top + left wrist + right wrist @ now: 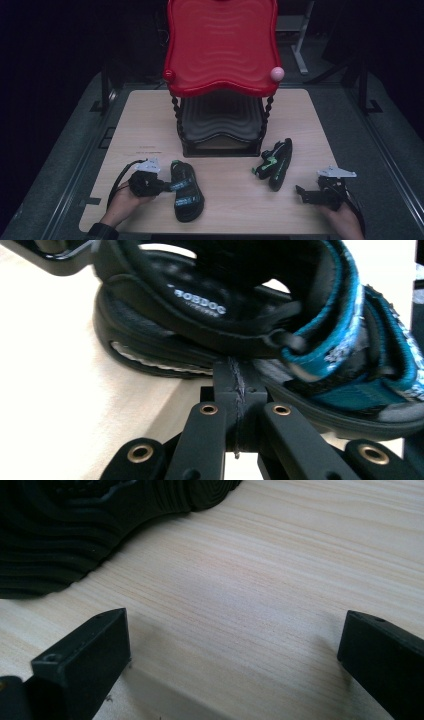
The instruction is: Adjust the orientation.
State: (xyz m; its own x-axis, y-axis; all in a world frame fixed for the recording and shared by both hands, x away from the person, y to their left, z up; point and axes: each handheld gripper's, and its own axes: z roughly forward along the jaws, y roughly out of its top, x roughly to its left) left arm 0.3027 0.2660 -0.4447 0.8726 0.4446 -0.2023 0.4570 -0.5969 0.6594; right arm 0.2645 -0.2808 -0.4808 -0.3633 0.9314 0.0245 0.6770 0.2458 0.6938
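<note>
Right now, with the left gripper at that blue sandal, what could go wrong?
The left gripper is shut at the blue sandal's edge, so a thin pinch may slip on lifting. The green sandal lies on its side near the rack; a swing could knock it. The right gripper rests open, not steadying anything.

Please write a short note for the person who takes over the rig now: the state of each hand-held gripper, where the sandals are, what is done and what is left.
Left hand-held gripper: jaws shut, at the side of the blue-strapped sandal; the left gripper view suggests they pinch its edge or a strap.
Right hand-held gripper: jaws wide open, nothing between them, low over the table.
Green-strapped sandal: on its side, in front of the rack, right of centre.
Two-tier rack: red top shelf and black lower shelf both hold no sandal.
Done: first sandal probably gripped.
Left: probably place both sandals on the rack.
</note>
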